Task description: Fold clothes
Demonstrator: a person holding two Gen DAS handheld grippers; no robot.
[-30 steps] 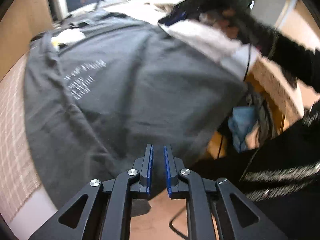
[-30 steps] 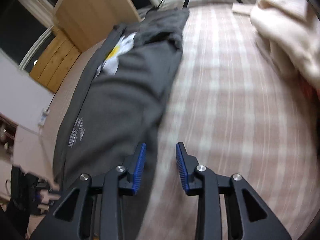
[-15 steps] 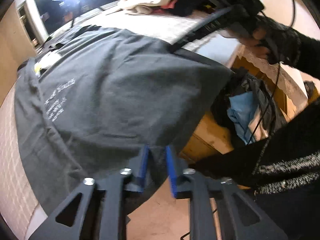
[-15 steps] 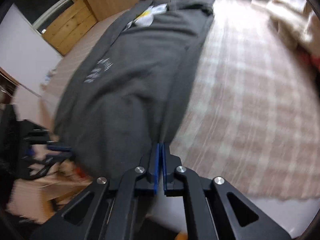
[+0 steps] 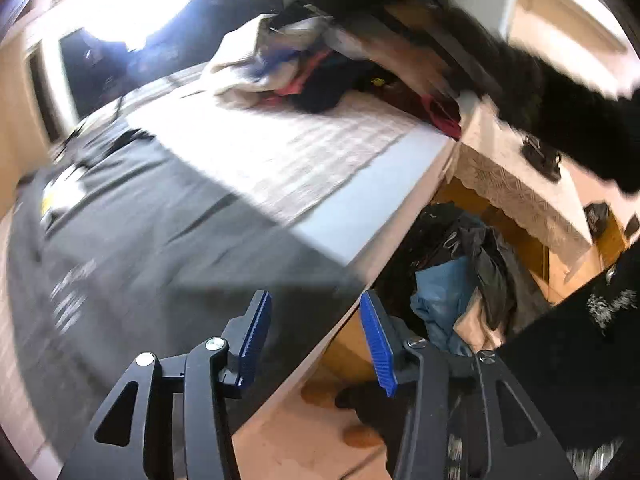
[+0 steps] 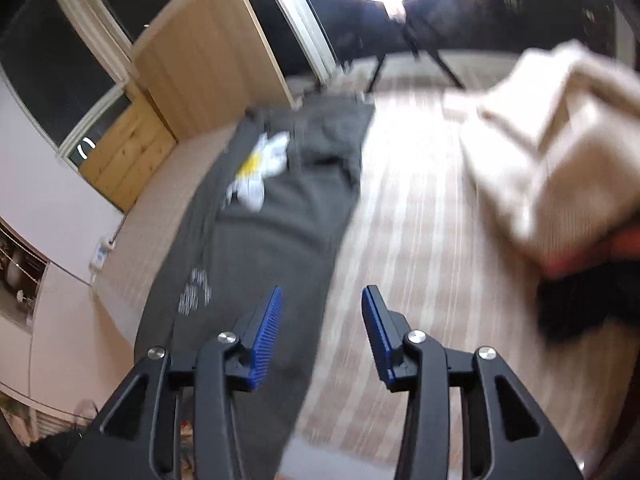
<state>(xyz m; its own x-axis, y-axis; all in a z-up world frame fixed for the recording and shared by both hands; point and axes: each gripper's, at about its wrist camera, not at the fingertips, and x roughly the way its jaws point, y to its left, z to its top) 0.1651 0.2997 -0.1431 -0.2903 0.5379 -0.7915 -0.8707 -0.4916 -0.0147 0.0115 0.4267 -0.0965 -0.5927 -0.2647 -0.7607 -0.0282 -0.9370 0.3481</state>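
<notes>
left tool [image 5: 314,340] just opening, gripping nothing | right tool [image 6: 322,334] just opening, empty | grey T-shirt [image 6: 264,240] lying flat on checked bed [image 6: 420,240], under both tools

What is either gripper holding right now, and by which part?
Nothing. Left gripper and right gripper have just opened, with nothing between the jaws; the grey shirt lies on the bed.

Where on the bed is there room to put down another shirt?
The widest bare patch is the checked bedcover, between the dark grey T-shirt and the cream garment. In the left wrist view the same strip runs to the bed's near edge. The far corner is crowded with the clothes pile. Both grippers are open and hold nothing.
</notes>
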